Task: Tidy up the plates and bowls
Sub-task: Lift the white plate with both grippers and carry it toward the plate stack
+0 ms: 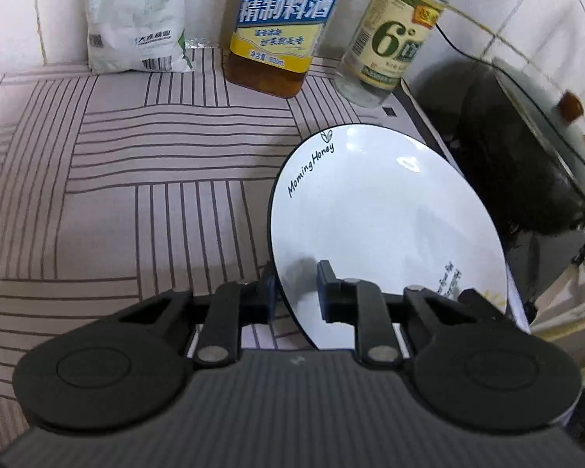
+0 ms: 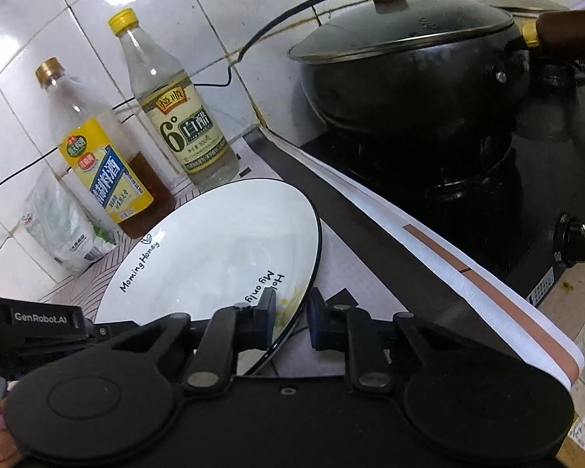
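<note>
A white plate [image 1: 386,218] with a thin black rim and "Morning Honey" lettering is held tilted above the striped counter cloth. My left gripper [image 1: 298,292] is shut on its near rim, one finger [image 1: 329,292] on the white face and the other behind the edge. In the right wrist view the same plate [image 2: 214,249] fills the lower left. My right gripper [image 2: 290,321] straddles the plate's right rim with its fingers apart, one finger [image 2: 267,321] over the plate face and the other outside the rim.
A cooking wine bottle [image 1: 284,23], a vinegar bottle [image 1: 390,39] and a white bag [image 1: 136,19] stand against the tiled wall. A lidded black wok [image 2: 405,74] sits on the gas stove [image 2: 534,210] to the right. The left gripper body [image 2: 31,323] shows at lower left.
</note>
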The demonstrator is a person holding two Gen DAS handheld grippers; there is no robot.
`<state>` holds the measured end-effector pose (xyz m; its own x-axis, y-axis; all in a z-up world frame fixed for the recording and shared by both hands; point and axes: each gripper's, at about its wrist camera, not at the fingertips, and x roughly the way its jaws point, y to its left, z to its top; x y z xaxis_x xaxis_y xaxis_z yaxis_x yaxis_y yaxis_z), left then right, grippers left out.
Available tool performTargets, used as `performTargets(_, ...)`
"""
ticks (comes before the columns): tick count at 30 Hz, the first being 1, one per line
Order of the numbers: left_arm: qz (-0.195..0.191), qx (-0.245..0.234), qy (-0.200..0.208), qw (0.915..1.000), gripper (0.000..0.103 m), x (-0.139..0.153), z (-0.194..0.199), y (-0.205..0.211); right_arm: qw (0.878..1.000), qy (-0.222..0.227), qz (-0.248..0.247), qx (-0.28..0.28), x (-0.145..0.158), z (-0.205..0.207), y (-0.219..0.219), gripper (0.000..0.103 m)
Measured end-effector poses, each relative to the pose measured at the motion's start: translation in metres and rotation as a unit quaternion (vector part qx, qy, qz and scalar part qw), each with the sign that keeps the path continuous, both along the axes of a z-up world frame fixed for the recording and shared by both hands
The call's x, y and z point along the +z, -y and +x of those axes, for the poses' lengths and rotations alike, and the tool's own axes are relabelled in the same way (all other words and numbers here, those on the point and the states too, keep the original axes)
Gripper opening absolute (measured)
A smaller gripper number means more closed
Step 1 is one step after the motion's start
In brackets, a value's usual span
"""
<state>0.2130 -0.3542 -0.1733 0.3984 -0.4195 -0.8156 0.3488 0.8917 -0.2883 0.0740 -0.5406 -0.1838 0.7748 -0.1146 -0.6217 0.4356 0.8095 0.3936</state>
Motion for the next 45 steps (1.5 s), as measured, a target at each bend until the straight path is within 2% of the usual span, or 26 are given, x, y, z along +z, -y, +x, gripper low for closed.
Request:
performTargets(2, 0.008, -0.018, -0.004, 0.9998, 0.018, 0.005, -0.003, -0.002, 1.000, -0.005, -0.011, 0.001, 0.006, -0.005, -0.006, 0.020)
performTargets(6, 0.019, -0.036, 0.007, 0.9991, 0.018, 0.017, -0.017, -0.013, 1.000, 0.002, 0.010, 0.001, 0.010, -0.021, -0.014, 0.021)
performTargets(10, 0.028, -0.039, 0.034, 0.9983, 0.018, 0.033, -0.037, -0.032, 1.000, 0.010, 0.010, 0.011, 0.018, -0.033, -0.031, 0.021)
performTargets(15, 0.022, -0.037, 0.046, 0.9980, 0.018, 0.058, -0.053, -0.063, 0.998, 0.045, 0.014, 0.031, 0.036, -0.048, -0.053, 0.022)
performTargets(22, 0.017, -0.035, 0.071, 0.9967, 0.018, 0.091, -0.070, -0.103, 0.996, 0.061, 0.005, 0.064, 0.066, -0.055, -0.088, 0.022)
performTargets(35, 0.009, 0.005, 0.103, 0.9946, 0.018, 0.143, -0.104, -0.200, 0.989, 0.076, -0.006, 0.127, 0.116, -0.056, -0.165, 0.022)
performTargets(37, 0.006, 0.014, 0.113, 0.9935, 0.019, 0.145, -0.112, -0.220, 0.987, 0.079, -0.009, 0.143, 0.121, -0.058, -0.180, 0.022)
performTargets(45, 0.006, 0.060, 0.105, 0.9927, 0.019, 0.143, -0.138, -0.290, 0.980, 0.076, 0.003, 0.185, 0.124, -0.068, -0.237, 0.022)
